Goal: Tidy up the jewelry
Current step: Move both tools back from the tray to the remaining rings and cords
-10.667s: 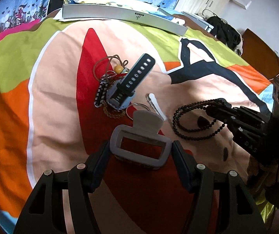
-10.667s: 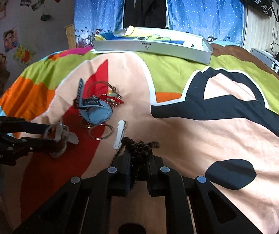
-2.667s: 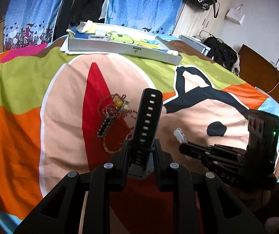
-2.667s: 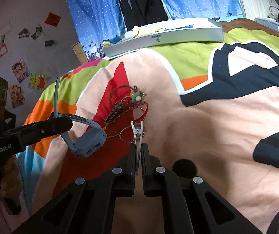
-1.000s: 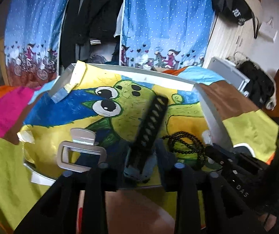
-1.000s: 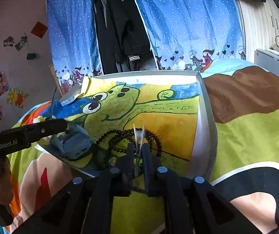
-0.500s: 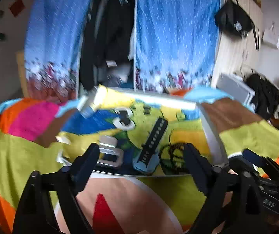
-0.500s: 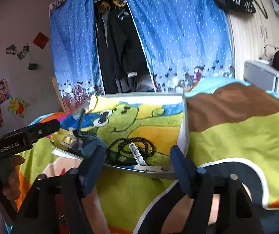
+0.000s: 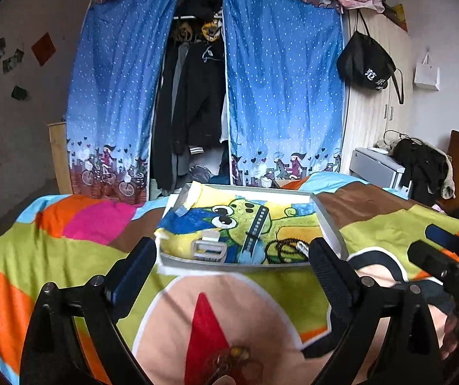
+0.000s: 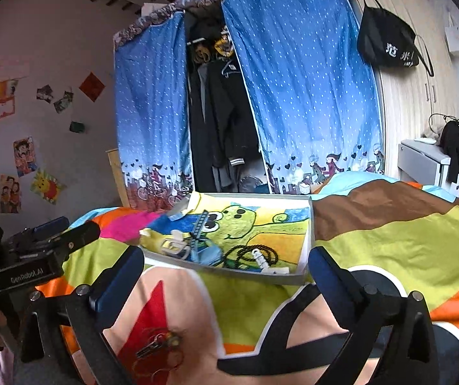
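Note:
A shallow grey tray [image 9: 327, 224] [image 10: 308, 240] with a cartoon lining lies at the far side of the bed. In it rest a grey buckle clip [image 9: 207, 247] [image 10: 171, 244], a blue-grey watch with a black strap [image 9: 255, 234] [image 10: 204, 246], a black bead necklace [image 9: 285, 249] [image 10: 245, 255] and a white clip [image 9: 302, 246] [image 10: 259, 259]. A tangle of bracelets and chains [image 9: 229, 364] [image 10: 159, 346] lies on the red patch close below me. My left gripper [image 9: 232, 256] [image 10: 46, 240] and right gripper [image 10: 225, 256] [image 9: 447, 256] are both wide open and hold nothing, short of the tray.
The colourful bedspread [image 9: 75, 250] covers the whole bed. Behind the tray hang blue dotted curtains [image 9: 281, 96] around an open wardrobe of dark clothes. At the right stand a pale cupboard with a black bag [image 9: 366, 67] and a grey unit piled with dark clothes [image 9: 419, 166].
A second ago my left gripper was shut on the watch and my right on the white clip, over the tray. Both have since opened, left those pieces in the tray and drawn back.

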`<control>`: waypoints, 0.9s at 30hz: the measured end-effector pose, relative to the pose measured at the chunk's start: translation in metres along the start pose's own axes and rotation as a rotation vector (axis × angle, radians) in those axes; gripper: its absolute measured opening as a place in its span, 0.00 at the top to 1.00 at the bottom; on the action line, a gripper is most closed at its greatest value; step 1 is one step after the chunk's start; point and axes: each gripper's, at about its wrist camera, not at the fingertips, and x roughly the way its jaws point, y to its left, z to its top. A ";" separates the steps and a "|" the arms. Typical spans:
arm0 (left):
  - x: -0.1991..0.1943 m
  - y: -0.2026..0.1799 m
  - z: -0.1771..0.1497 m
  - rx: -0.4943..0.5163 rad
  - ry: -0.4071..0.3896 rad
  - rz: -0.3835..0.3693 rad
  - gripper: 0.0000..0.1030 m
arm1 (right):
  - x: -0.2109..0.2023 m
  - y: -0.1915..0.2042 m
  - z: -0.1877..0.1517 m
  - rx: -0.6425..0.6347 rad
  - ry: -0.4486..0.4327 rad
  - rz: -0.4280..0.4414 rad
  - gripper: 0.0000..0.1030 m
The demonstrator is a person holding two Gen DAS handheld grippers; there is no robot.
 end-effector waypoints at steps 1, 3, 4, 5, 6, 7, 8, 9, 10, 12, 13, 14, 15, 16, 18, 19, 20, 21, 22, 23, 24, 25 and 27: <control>-0.010 0.000 -0.003 0.003 -0.006 0.000 0.09 | -0.008 0.004 -0.002 -0.001 -0.005 0.000 0.00; -0.025 0.000 -0.010 0.006 -0.015 -0.003 0.09 | -0.022 0.012 -0.008 -0.001 -0.012 -0.006 0.00; -0.036 0.000 -0.014 0.005 -0.020 -0.003 0.09 | -0.028 0.016 -0.012 0.000 -0.014 -0.010 0.00; -0.045 0.000 -0.018 0.002 -0.023 -0.006 0.09 | -0.033 0.019 -0.015 0.001 -0.014 -0.012 0.00; -0.053 0.001 -0.022 -0.001 -0.024 -0.009 0.09 | -0.040 0.023 -0.019 0.000 -0.014 -0.015 0.00; -0.060 0.002 -0.025 -0.004 -0.024 -0.011 0.09 | -0.046 0.026 -0.022 -0.001 -0.014 -0.020 0.00; -0.066 0.002 -0.029 -0.007 -0.022 -0.012 0.09 | -0.050 0.029 -0.025 -0.001 -0.013 -0.024 0.00; -0.073 0.004 -0.032 -0.009 -0.019 -0.014 0.09 | -0.055 0.032 -0.029 0.001 -0.010 -0.028 0.00; -0.078 0.005 -0.036 -0.010 -0.017 -0.017 0.09 | -0.060 0.035 -0.033 0.005 -0.010 -0.031 0.00; -0.090 0.008 -0.046 -0.005 -0.008 -0.020 0.09 | -0.066 0.040 -0.042 0.023 -0.004 -0.037 0.00; -0.095 0.008 -0.051 0.001 0.000 -0.019 0.09 | -0.070 0.042 -0.047 0.034 0.001 -0.036 0.00; -0.099 0.009 -0.056 0.004 0.007 -0.019 0.09 | -0.073 0.045 -0.053 0.043 0.007 -0.034 0.00; -0.102 0.011 -0.059 0.005 0.010 -0.018 0.09 | -0.075 0.049 -0.058 0.047 0.013 -0.035 0.00; -0.106 0.013 -0.065 0.008 0.018 -0.016 0.09 | -0.078 0.052 -0.064 0.044 0.018 -0.038 0.00; -0.113 0.016 -0.075 0.009 0.029 -0.021 0.09 | -0.079 0.060 -0.074 0.032 0.032 -0.052 0.00; -0.116 0.019 -0.081 0.006 0.035 -0.025 0.09 | -0.080 0.064 -0.078 0.026 0.036 -0.059 0.00; -0.119 0.021 -0.086 0.003 0.040 -0.034 0.09 | -0.081 0.067 -0.082 0.021 0.037 -0.063 0.00; -0.121 0.025 -0.091 0.001 0.046 -0.041 0.09 | -0.082 0.071 -0.087 0.017 0.035 -0.067 0.00; -0.122 0.028 -0.096 0.002 0.052 -0.043 0.09 | -0.084 0.074 -0.091 0.016 0.033 -0.070 0.00; -0.124 0.031 -0.102 0.008 0.063 -0.044 0.09 | -0.085 0.077 -0.096 0.015 0.033 -0.071 0.00; -0.125 0.033 -0.107 0.014 0.073 -0.047 0.09 | -0.086 0.080 -0.100 0.013 0.035 -0.072 0.00; -0.127 0.036 -0.112 0.020 0.080 -0.048 0.09 | -0.086 0.082 -0.104 0.010 0.041 -0.073 0.00; -0.127 0.039 -0.121 0.037 0.092 -0.048 0.09 | -0.083 0.087 -0.112 -0.006 0.063 -0.075 0.00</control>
